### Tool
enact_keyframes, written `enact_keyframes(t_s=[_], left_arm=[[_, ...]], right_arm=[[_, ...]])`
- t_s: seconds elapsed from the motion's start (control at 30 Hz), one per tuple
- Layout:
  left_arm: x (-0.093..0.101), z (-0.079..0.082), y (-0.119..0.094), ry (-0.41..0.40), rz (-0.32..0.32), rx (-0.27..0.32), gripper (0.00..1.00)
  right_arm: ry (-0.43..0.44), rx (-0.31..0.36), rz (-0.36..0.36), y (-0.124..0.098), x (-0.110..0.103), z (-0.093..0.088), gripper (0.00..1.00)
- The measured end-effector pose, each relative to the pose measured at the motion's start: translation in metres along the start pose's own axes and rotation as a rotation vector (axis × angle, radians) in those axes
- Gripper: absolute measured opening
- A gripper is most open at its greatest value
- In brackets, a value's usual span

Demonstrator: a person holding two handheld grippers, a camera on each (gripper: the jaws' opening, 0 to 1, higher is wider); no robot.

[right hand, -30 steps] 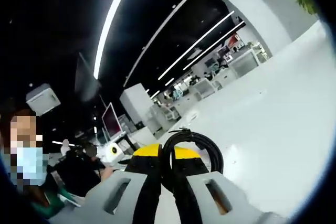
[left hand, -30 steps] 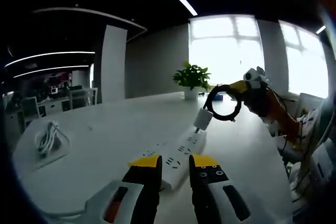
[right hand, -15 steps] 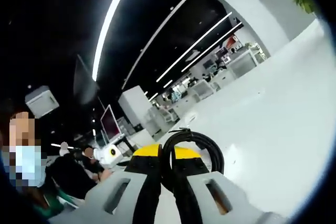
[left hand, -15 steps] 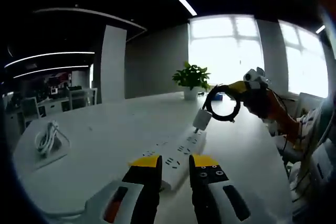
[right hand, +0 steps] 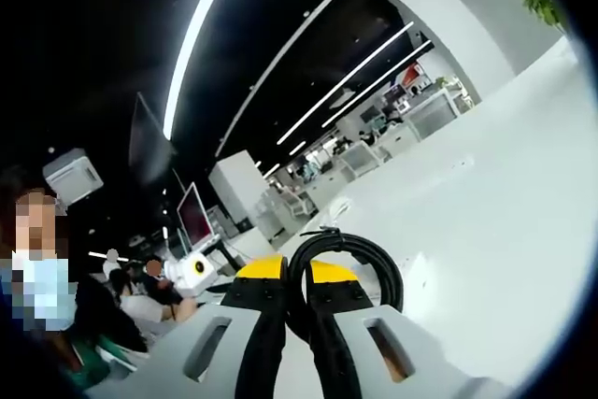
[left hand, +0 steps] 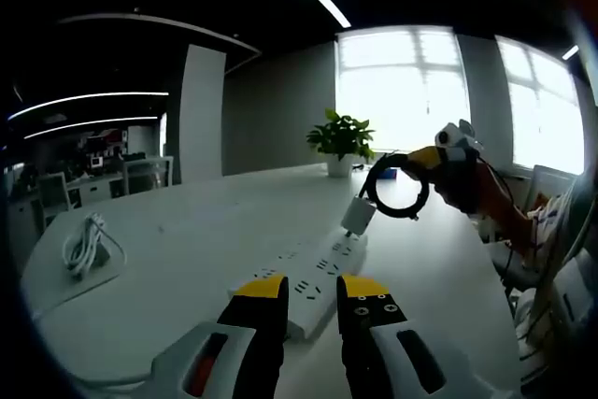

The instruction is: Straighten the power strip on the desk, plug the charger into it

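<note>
Left gripper view looks along its own left gripper (left hand: 310, 301), two yellow-tipped black jaws standing slightly apart with nothing between them, poised just over the near end of the power strip (left hand: 318, 277); that strip is a long, flat, white plastic bar with rows of small dark socket slots, lying on the smooth, pale, matte desk (left hand: 187, 249) and running away from the camera; above its far end hangs the charger (left hand: 360, 215), a small white rounded block, dangling from a coil of glossy black cable (left hand: 396, 186) wound into a tight ring; the right gripper (left hand: 432, 158) pinches that ring from the right, with a hand behind it; whether the charger touches the strip I cannot tell; farther left on the desk lies a loose bundle of white cord (left hand: 86, 244) on a flat pale sheet; a leafy green plant (left hand: 342, 137) in a white pot stands at the desk's far edge; right gripper view shows the right gripper's jaws closed on the black cable loop (right hand: 348, 266), thick and rubbery, arching over the yellow tips.
</note>
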State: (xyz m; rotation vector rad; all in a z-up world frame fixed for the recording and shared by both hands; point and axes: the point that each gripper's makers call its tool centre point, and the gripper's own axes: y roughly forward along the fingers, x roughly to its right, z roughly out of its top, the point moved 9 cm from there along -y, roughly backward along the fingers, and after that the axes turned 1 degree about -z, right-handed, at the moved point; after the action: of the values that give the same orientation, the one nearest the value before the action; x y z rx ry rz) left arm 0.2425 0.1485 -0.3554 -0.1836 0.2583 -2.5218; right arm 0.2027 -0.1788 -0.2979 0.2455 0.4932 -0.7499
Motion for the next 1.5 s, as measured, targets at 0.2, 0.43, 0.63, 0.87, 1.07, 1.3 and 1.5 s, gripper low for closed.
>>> enact_keyframes(t_s=[0.2, 0.43, 0.63, 0.87, 1.07, 1.3, 1.5], left_arm=[[0.0, -0.001, 0.0, 0.001, -0.002, -0.004, 0.21], [0.0, -0.001, 0.0, 0.001, 0.003, -0.005, 0.21], [0.0, -0.001, 0.001, 0.004, -0.002, -0.009, 0.21], [-0.001, -0.001, 0.001, 0.003, 0.001, -0.013, 0.21], [0.0, -0.002, 0.001, 0.002, 0.0, -0.016, 0.21], [0.001, -0.003, 0.003, 0.005, -0.003, -0.024, 0.21], [-0.001, -0.003, 0.003, 0.003, -0.001, -0.03, 0.21]], right_arm=[[-0.007, -0.01, 0.007, 0.011, -0.002, -0.006, 0.07], [-0.028, -0.009, 0.013, 0.014, -0.005, -0.015, 0.07], [-0.059, -0.015, 0.007, 0.02, -0.005, -0.018, 0.07], [-0.177, -0.044, -0.045, 0.031, -0.012, -0.026, 0.08], [-0.181, -0.03, -0.053, 0.031, -0.012, -0.028, 0.09], [-0.142, -0.013, -0.041, 0.028, -0.008, -0.031, 0.09], [-0.28, -0.029, -0.048, 0.03, -0.014, -0.039, 0.09]])
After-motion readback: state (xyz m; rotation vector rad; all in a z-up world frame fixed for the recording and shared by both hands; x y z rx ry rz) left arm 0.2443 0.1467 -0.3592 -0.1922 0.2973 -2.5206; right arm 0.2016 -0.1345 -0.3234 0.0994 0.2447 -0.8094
